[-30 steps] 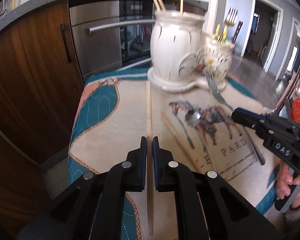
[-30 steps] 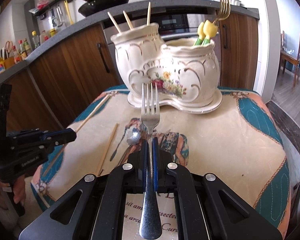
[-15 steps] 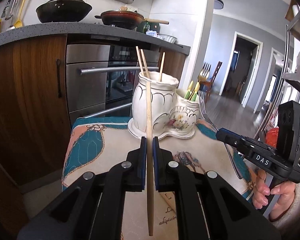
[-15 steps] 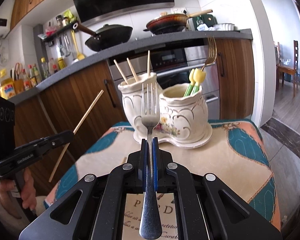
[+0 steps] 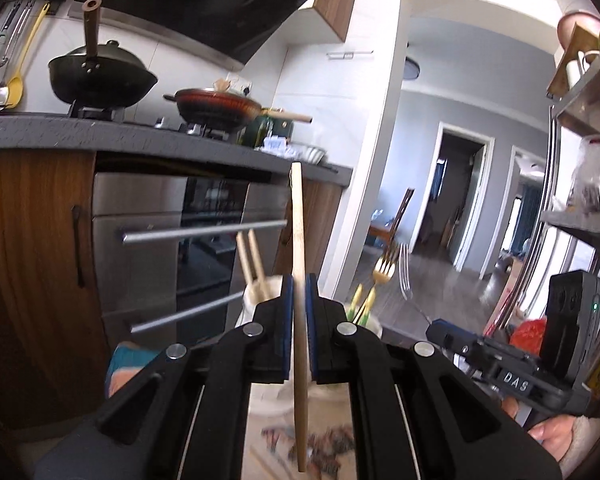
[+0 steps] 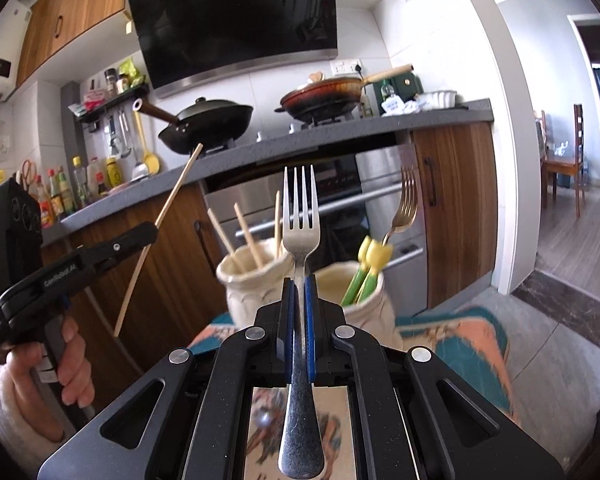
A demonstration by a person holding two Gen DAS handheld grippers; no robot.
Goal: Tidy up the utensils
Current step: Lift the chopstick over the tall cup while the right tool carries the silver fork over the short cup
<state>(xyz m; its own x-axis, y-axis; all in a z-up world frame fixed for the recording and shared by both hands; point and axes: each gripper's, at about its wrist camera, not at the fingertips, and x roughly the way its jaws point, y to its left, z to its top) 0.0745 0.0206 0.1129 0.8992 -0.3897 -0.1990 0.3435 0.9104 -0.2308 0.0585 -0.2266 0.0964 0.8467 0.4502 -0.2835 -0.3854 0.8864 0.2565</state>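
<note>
A chopstick [image 5: 299, 264] is clamped upright by the left gripper [image 5: 299, 294], above the chopstick jar [image 6: 256, 276]. A fork [image 6: 300, 224] is pinched, tines at 12 o'clock, by the right gripper [image 6: 299, 296], before the fork jar [image 6: 364, 304].

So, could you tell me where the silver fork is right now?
The silver fork stands tines-up, clamped in the right gripper, raised in front of the two cream holders, in the right wrist view.
</note>
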